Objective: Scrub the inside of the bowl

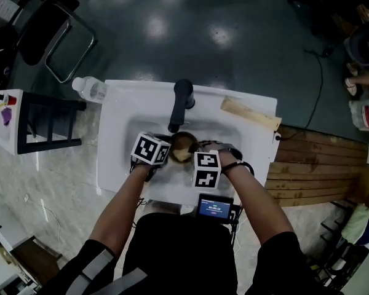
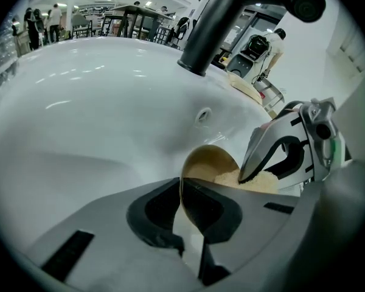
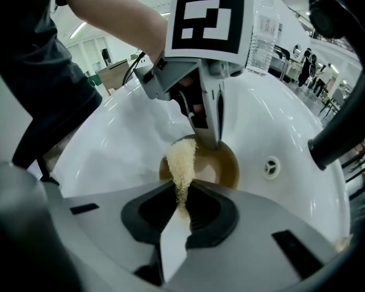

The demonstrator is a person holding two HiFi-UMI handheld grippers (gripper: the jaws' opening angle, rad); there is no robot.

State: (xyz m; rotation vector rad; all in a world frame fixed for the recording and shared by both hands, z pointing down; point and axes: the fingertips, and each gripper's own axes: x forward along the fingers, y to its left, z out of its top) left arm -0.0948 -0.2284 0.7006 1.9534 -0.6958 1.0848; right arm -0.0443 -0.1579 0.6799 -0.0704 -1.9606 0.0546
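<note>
Had the left fingers (image 2: 152, 208) pressed nearly together on the thin rim of the bowl (image 2: 210, 162), with the wall edge-on between the pads. Had the right fingers (image 3: 210, 210) pinched shut on a pale yellow sponge (image 3: 181, 160), with most of it sticking out past the tips and down into the bowl's hollow. Saw the bowl low in the basin of a white sink (image 1: 117, 137), just under a black tap (image 1: 182, 100): small, brown, round, seemingly tipped mouth-first toward the sponge. Could not make out any contact between its foot and the basin.

Judged the bowl light and stiff: thin-walled, smooth and glossy inside, of a material not settled from here, and liable to chip or crack against the hard basin if dropped. Reckoned it slippery too, more so once wet or soapy, with one narrow pinch on the rim as the only check against turning under the scrub. Thought the rim the right place to hold, on the side away from the sponge, with the wall deep between the pads rather than out at the tips. Reckoned the basin wall useful as a backstop against the push. Judged the sponge soft and springy, easily squashed and bent; best gripped short, so as to press without folding over.

Noted, farther out, a clear bottle (image 1: 89, 89) at the sink's back left corner and a wooden strip (image 1: 249, 114) at its back right.
</note>
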